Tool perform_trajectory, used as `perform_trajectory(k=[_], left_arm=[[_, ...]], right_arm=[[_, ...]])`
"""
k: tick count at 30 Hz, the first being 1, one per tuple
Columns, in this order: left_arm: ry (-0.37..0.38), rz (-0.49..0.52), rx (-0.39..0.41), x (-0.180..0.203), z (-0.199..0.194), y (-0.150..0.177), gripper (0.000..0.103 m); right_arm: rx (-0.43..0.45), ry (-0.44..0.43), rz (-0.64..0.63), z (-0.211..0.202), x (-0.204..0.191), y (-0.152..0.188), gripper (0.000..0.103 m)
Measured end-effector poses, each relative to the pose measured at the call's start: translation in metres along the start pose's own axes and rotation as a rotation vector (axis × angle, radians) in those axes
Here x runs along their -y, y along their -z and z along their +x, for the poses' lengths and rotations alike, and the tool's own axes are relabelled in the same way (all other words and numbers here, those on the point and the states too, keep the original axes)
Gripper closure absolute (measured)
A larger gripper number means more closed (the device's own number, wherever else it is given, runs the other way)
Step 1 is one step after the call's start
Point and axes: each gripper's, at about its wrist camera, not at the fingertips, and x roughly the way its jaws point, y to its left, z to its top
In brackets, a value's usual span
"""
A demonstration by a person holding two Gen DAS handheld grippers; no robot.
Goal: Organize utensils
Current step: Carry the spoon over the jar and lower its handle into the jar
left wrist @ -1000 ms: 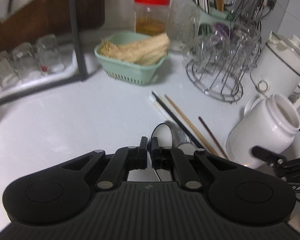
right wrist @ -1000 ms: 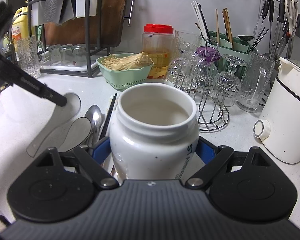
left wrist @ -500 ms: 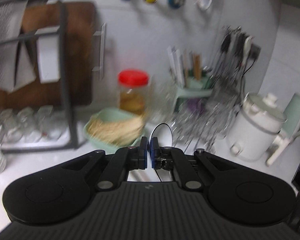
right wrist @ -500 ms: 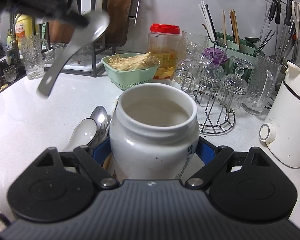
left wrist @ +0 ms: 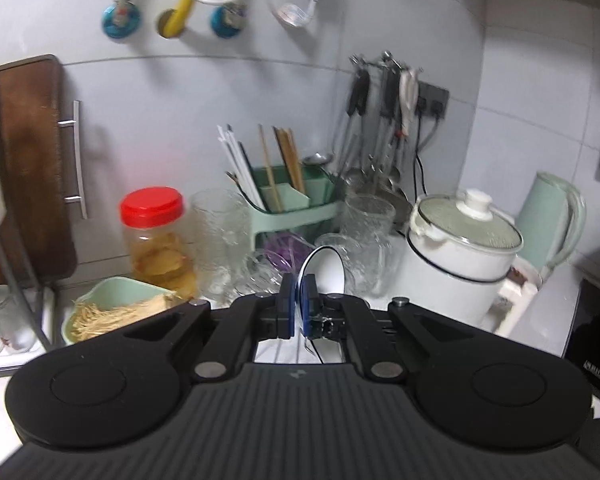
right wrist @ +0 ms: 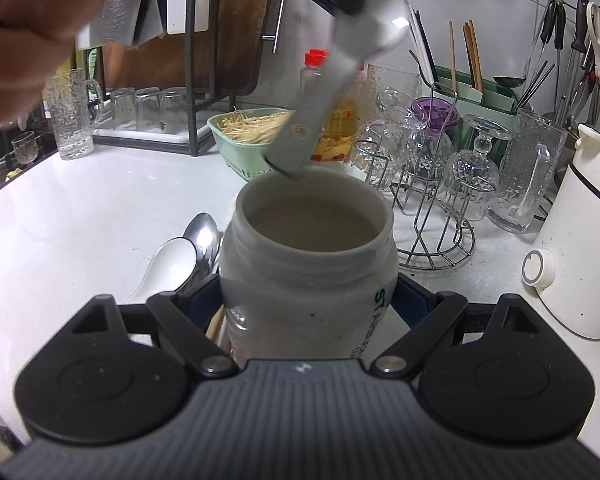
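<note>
- Left wrist view: the left tool [left wrist: 299, 304] is clamped on a white spoon [left wrist: 327, 270], its bowl sticking up past the pads, above the counter [left wrist: 452, 330].
- Right wrist view: the right tool [right wrist: 309, 300] clamps a white jar [right wrist: 309, 276] lettered "ST". The spoon [right wrist: 364, 36] hangs tilted from the left tool, handle tip at the jar's far rim. More spoons [right wrist: 188, 252] lie left of the jar.
</note>
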Motion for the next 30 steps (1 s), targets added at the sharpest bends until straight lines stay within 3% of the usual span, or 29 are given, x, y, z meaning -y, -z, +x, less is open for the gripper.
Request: perform_trajectory(k=[6, 13, 19, 30], left_arm=[[0.010, 0.013, -0.059, 0.010, 0.008, 0.015, 0.099], [0.000, -0.008, -0.129, 0.013, -0.012, 0.021, 0.099], [0.006, -0.039, -0.220, 0.012, -0.026, 0.024, 0.099], [0.041, 0.019, -0.392, 0.021, -0.018, 0.034, 0.099]], right_arm=[[0.005, -0.010, -0.002, 0.001, 0.001, 0.000, 0.011], [0.007, -0.020, -0.004, 0.004, 0.002, -0.001, 0.011], [0.014, -0.025, -0.010, 0.005, 0.002, -0.002, 0.011], [0.014, -0.032, -0.022, 0.005, 0.002, -0.003, 0.011]])
